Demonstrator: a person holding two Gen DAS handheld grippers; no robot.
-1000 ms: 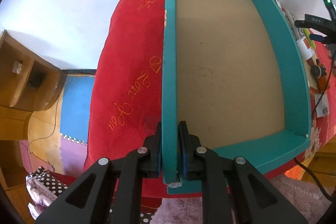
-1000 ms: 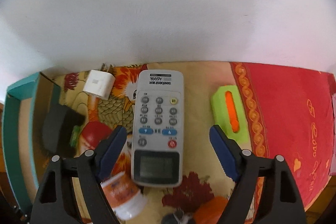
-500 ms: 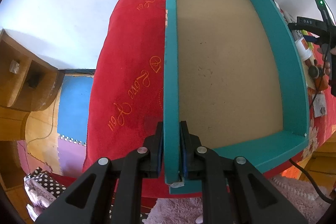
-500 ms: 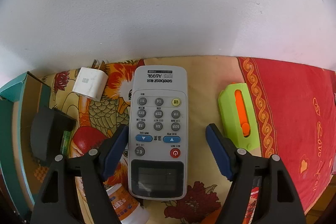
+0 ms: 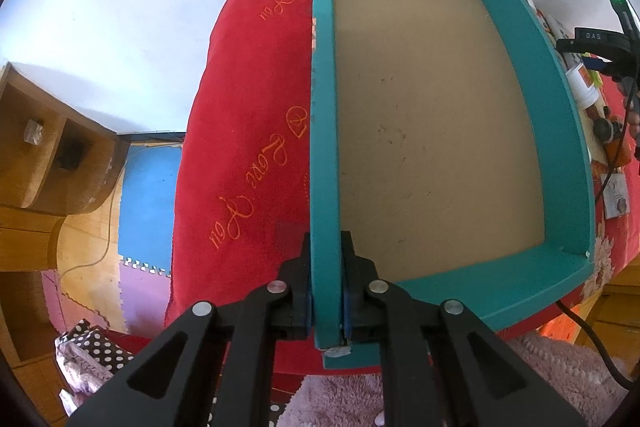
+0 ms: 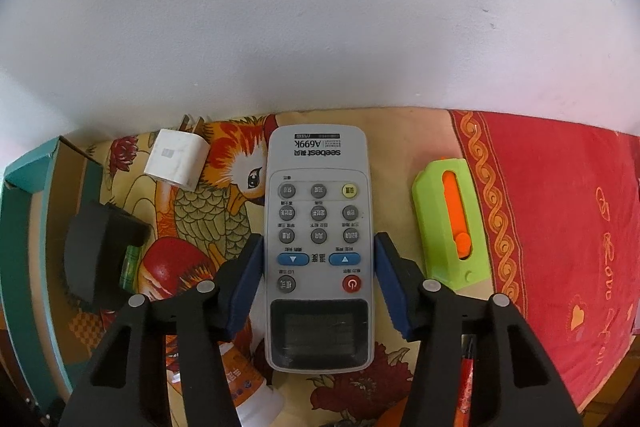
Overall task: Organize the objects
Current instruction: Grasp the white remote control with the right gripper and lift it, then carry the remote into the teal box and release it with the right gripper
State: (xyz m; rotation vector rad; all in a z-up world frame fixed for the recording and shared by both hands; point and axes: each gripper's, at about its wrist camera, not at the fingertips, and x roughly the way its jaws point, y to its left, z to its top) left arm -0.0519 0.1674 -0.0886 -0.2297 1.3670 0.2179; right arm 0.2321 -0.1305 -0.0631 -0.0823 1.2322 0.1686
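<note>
A: Item 1, progress?

B: I logged the teal box (image 5: pixel 516 95) as empty, with only its bare brown floor showing. Nothing was sorted yet, by my reading. Everything loose lay out on the patterned cloth (image 6: pixel 400 131).

A: Item 2, left side?

B: My left gripper (image 5: pixel 326 307) was clamped tight on the box's near wall, 1 pad inside and 1 outside, steadying it on the red blanket (image 5: pixel 248 131).

A: Item 3, right side?

B: My right gripper (image 6: pixel 320 279) was closing, and the grey remote (image 6: pixel 318 227) lay lengthwise between its blue pads (image 6: pixel 246 287). They sat at its 2 long edges; whether they already pressed on it I could not tell.

A: Item 4, still outstanding?

B: From the remote: white charger (image 6: pixel 176 163) at 10 o'clock, green-and-orange cutter (image 6: pixel 452 223) at 3, black adapter (image 6: pixel 96 255) at 9 beside the box, and an orange-labelled tube (image 6: pixel 248 387) at 7. All 5 remained to be boxed, I judged.
</note>
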